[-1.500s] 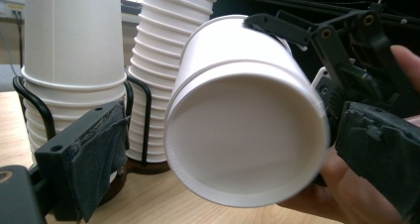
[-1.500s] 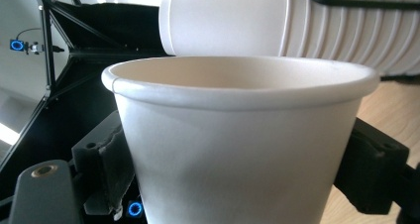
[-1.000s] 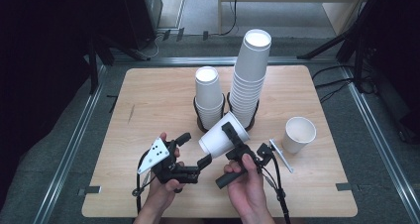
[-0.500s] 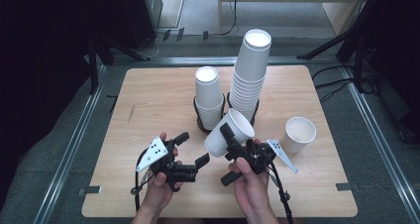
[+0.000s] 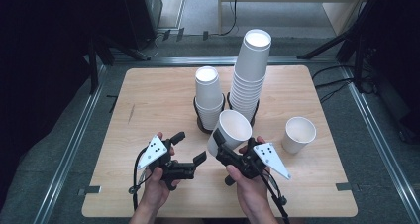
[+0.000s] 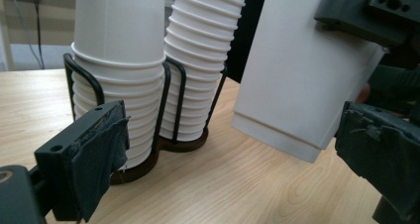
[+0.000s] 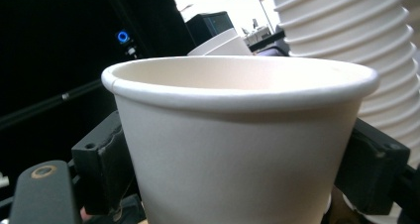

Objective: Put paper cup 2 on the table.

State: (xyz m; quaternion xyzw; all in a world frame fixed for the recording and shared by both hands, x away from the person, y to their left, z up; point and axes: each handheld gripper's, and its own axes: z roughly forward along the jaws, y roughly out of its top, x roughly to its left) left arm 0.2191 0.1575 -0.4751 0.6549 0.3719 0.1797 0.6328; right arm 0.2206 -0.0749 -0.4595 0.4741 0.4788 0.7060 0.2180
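My right gripper (image 5: 221, 145) is shut on a white paper cup (image 5: 232, 130), held off the table with its mouth up and tilted toward the high camera. In the right gripper view the cup (image 7: 242, 149) sits between the two black pads (image 7: 104, 167). My left gripper (image 5: 188, 147) stands open just left of the cup, nothing between its jaws. In the left gripper view its open gripper (image 6: 233, 174) faces the cup's side wall (image 6: 302, 80), which hangs above the wood, with the right gripper's jaw at the upper right.
A short cup stack (image 5: 208, 96) and a tall cup stack (image 5: 250, 74) stand in a black wire holder (image 5: 199, 126) at the table's middle back. A single upright cup (image 5: 298, 134) stands on the right. The wooden table (image 5: 148, 100) has bare room at the left.
The right hand has turned the cup from lying tilted on its side to nearly upright, mouth up, and shifted it slightly right. The left gripper has stayed open in about the same place.
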